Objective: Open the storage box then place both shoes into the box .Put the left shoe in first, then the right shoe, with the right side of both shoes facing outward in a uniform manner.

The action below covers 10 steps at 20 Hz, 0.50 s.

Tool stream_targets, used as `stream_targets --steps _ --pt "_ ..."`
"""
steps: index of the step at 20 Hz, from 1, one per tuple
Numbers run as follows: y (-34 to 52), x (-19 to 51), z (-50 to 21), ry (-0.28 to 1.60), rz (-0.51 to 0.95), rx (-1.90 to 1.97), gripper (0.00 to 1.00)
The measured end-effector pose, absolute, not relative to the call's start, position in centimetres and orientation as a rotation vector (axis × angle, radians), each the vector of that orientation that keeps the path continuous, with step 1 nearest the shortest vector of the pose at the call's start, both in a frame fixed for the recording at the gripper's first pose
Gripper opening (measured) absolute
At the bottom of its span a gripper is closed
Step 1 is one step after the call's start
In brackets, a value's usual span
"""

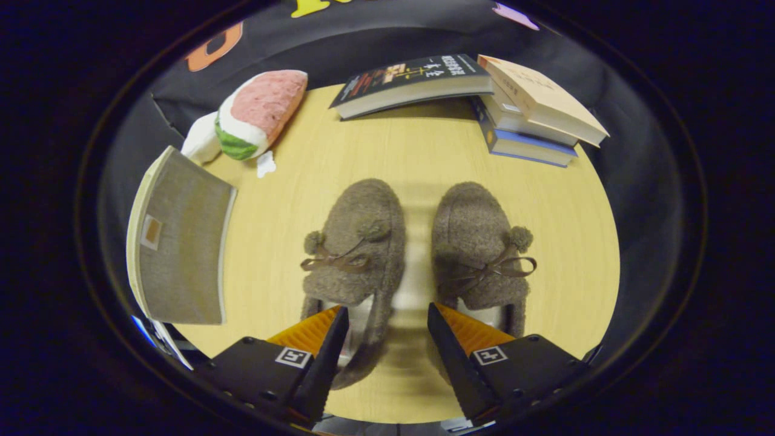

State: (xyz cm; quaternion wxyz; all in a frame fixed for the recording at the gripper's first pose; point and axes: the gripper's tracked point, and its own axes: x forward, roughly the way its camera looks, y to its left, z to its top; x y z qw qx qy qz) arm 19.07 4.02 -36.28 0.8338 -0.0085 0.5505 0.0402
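While our jaws stand apart above the near edge of the pale wooden surface [387, 151], we see the gripper [387, 315] clamped on nothing; its two fingers sit just over the heels of a pair of fuzzy brown slippers, with the bare strip of surface between the slippers lying in the gap between the fingers. Both slippers point away from us, toes toward the books, side by side and apart; the left-hand slipper [357, 248] has its open heel under one finger, and the right-hand slipper [478, 248] has its heel under the other. Each slipper carries a thin brown bow with small pom-poms across its top. We cannot tell which of the two is the left shoe and which the right.

Well to the left of the slippers lies the storage box [181, 242], a flat grey fabric-covered thing with a pale rim and a small tag, lid closed as far as we can judge; beyond it, at the far left corner, rests a plush toy [260, 112] in pink, white and green. Beyond the slippers a dark-covered book [412, 79] lies flat; just beside it, at the far right, sits a stack of books [533, 115], the topmost tan.
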Motion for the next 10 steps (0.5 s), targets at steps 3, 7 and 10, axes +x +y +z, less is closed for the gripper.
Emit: stream_targets --steps 3,7,10 --pt "3.8 19.5 -37.1 1.176 0.072 -0.026 0.6" --pt "5.0 19.1 -37.9 1.212 0.111 0.028 0.32" --pt "5.3 19.2 -37.9 1.228 0.121 0.02 0.15"
